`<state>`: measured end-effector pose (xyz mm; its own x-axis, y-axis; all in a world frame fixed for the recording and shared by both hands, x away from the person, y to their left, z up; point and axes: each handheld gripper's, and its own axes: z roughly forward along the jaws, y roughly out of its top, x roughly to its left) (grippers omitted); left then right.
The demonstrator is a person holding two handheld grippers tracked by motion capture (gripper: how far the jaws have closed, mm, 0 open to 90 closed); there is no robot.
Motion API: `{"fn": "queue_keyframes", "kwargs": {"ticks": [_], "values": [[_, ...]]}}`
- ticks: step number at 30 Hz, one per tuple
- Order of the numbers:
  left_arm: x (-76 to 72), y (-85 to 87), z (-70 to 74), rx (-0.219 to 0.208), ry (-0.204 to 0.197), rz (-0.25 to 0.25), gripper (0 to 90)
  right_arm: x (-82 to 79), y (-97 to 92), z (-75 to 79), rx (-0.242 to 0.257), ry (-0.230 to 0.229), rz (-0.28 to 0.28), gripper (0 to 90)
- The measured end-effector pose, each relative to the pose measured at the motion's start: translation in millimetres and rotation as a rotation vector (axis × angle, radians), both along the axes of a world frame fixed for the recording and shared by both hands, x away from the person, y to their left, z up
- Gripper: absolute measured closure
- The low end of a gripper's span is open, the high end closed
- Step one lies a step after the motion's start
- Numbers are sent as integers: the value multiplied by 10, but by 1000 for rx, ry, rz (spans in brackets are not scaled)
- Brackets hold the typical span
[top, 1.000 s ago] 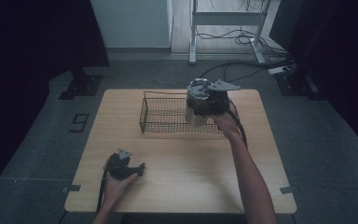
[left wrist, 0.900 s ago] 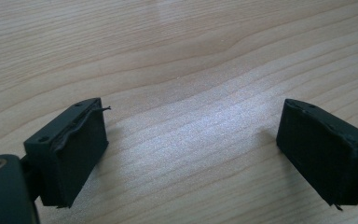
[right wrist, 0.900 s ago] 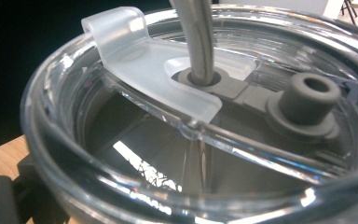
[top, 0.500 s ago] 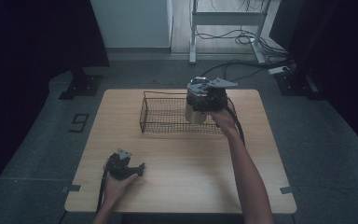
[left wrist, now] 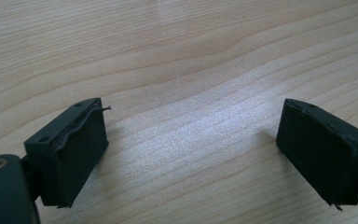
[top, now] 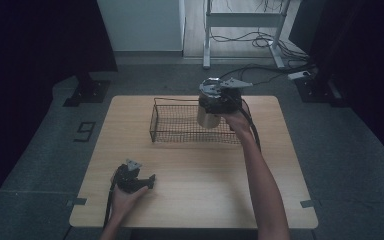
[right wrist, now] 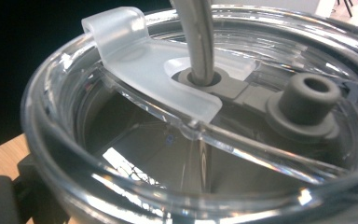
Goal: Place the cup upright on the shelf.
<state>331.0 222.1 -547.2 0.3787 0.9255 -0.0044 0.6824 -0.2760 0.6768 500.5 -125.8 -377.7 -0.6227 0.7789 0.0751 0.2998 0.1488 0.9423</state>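
1. The wooden table point(top: 195, 170) carried the whole scene, and most of its near half lay bare.
2. The wire basket point(top: 180, 125) stood at the table's far side, its long walls running left to right and its right end under the right hand.
3. The tumbler point(top: 209, 117), a pale cup with a clear lid point(right wrist: 177, 121) and a metal straw point(right wrist: 198, 37) through the lid's grey seal, hung upright over the basket's right end, lifted above the mesh floor as far as the high view told.
4. The right gripper point(top: 219, 97) grasped the tumbler near its top; its jaws stood wide around the cup's body, so the grip looked firm rather than loose.
5. The left gripper point(top: 135, 180) rested low on the near left of the table, well apart from the basket; its fingers point(left wrist: 72, 149) were released, with bare wood between them.
6. Judged from this, the step was setting the tumbler into the basket. Doing it well would call for keeping the cup upright, lowering it straight, clearing the right wall and rim, and letting go once the base sat flat.
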Motion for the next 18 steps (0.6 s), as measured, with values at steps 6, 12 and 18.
{"fn": "queue_keyframes", "kwargs": {"ticks": [6, 12, 18], "values": [[0, 0, 0, 0, 0, 0, 85, 96, 29, -38, -2, 12, -4, 31], [-1, -1, -1, 0, -2, 0, 86, 131, 21, -94, -6, 12, -12, 31], [-1, -1, -1, 0, -1, -1, 87, 164, -8, -163, -4, 22, -20, 32]]}}
